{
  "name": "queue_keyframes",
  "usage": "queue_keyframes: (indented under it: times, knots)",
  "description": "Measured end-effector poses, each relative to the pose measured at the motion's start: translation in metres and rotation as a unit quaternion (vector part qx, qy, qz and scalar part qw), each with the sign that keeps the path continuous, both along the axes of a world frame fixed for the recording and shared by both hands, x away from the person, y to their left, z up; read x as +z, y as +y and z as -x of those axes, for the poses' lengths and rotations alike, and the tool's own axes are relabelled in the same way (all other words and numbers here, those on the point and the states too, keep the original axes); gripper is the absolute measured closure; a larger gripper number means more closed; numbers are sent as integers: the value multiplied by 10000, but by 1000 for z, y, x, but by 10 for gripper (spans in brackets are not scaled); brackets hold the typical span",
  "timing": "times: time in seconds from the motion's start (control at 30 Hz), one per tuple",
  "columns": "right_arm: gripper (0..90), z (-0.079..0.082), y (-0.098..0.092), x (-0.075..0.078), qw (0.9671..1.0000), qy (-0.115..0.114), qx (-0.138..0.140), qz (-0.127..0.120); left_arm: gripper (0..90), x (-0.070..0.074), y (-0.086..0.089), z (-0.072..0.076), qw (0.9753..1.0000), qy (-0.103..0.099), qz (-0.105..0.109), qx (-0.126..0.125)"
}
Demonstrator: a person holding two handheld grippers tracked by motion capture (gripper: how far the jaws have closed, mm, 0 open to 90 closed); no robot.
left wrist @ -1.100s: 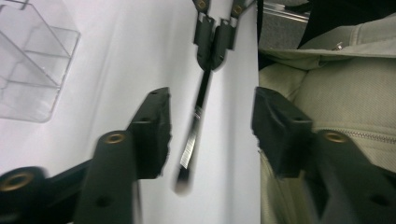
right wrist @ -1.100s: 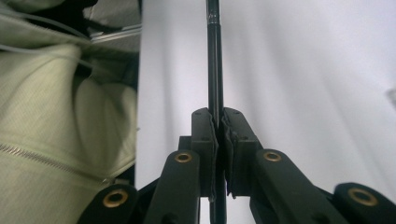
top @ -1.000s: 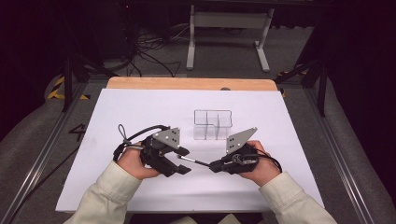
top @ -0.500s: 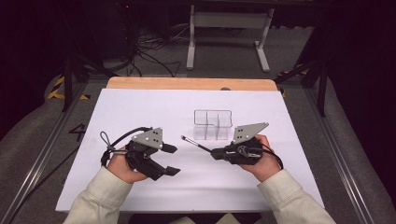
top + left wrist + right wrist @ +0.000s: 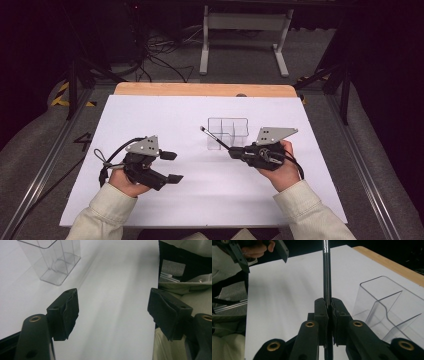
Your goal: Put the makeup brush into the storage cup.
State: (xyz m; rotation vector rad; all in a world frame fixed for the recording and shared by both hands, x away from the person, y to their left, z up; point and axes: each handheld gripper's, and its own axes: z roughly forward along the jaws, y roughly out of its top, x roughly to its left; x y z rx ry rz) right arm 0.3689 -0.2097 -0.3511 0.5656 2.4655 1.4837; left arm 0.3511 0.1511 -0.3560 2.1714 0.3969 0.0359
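A thin black pen-like rod with a metal section (image 5: 216, 139) (image 5: 326, 270) is held off the white tabletop, its tip up and to the left. My right gripper (image 5: 232, 151) (image 5: 328, 306) is shut on its lower end. The rod crosses in front of a clear plastic organizer with several compartments (image 5: 227, 120) (image 5: 387, 307) (image 5: 53, 262), which stands upright at mid-table with nothing visible inside. At the lower left my left gripper (image 5: 173, 166) (image 5: 113, 312) is open, jaws wide apart, nothing between them, pointing right toward the organizer.
A white sheet (image 5: 150, 115) covers the table, and a wooden edge (image 5: 200, 90) shows at the far side. Metal rails (image 5: 45, 165) run along both sides. A stand's legs and cables (image 5: 240, 30) lie on the floor beyond. The person's sleeves enter at the bottom.
The grippers met at the rod a second ago. The left one let go and drew back to the left; the right one carried the rod right, up to the organizer's front.
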Motion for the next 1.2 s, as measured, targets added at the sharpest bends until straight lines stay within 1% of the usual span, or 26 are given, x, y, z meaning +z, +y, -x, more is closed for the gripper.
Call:
queue_keyframes:
  times: [0.07, 0.1, 0.17, 0.3, 0.33, 0.37, 0.47, 0.5, 0.53, 0.63, 0.77, 0.9, 1.03, 1.13, 1.17, 1.2]
  knots:
    - [842, -1, 0, 2, 9999, -32, -79, -62, 255, -4, 4, -2, 10000, 20, 49, 81]
    - [842, -1, 0, 3, 9999, -59, -114, -92, 254, -4, 4, -2, 10000, 20, 49, 81]
    - [842, -2, 1, 4, 9997, -113, -167, -155, 254, -11, 7, -6, 9997, 79, 89, 229]
    - [842, -4, 2, 6, 9991, -156, -284, -282, 250, -17, 10, -9, 9995, 97, 116, 288]
    - [842, -5, 3, 6, 9988, -182, -318, -324, 249, -18, 11, -10, 9993, 107, 107, 335]
    - [842, -6, 3, 6, 9985, -202, -354, -361, 248, -21, 12, -10, 9991, 109, 150, 380]
    - [842, -9, 4, 6, 9971, -283, -509, -493, 242, -24, 14, -11, 9987, 105, 176, 459]
    - [842, -10, 4, 6, 9965, -304, -556, -544, 240, -25, 14, -11, 9988, 90, 173, 457]
    - [842, -11, 4, 6, 9959, -325, -611, -589, 239, -26, 15, -12, 9985, 136, 186, 495]
    - [842, -14, 4, 6, 9938, -411, -752, -706, 231, -29, 16, -13, 9982, 147, 195, 550]
    - [841, -17, 4, 6, 9907, -573, -930, -814, 229, -33, 17, -14, 9976, 112, 199, 657]
    - [841, -21, 5, 5, 9878, -664, -1073, -913, 226, -36, 19, -14, 9967, 67, 241, 773]
    - [841, -25, 6, 4, 9856, -701, -1188, -982, 225, -39, 19, -14, 9958, -32, 298, 866]
    - [841, -27, 7, 3, 9835, -771, -1256, -1046, 225, -41, 20, -14, 9949, -93, 364, 938]
    - [841, -28, 8, 3, 9824, -815, -1296, -1071, 225, -42, 21, -14, 9946, -144, 368, 962]
    - [840, -29, 9, 3, 9815, -847, -1327, -1093, 225, -43, 22, -14, 9942, -138, 398, 992]
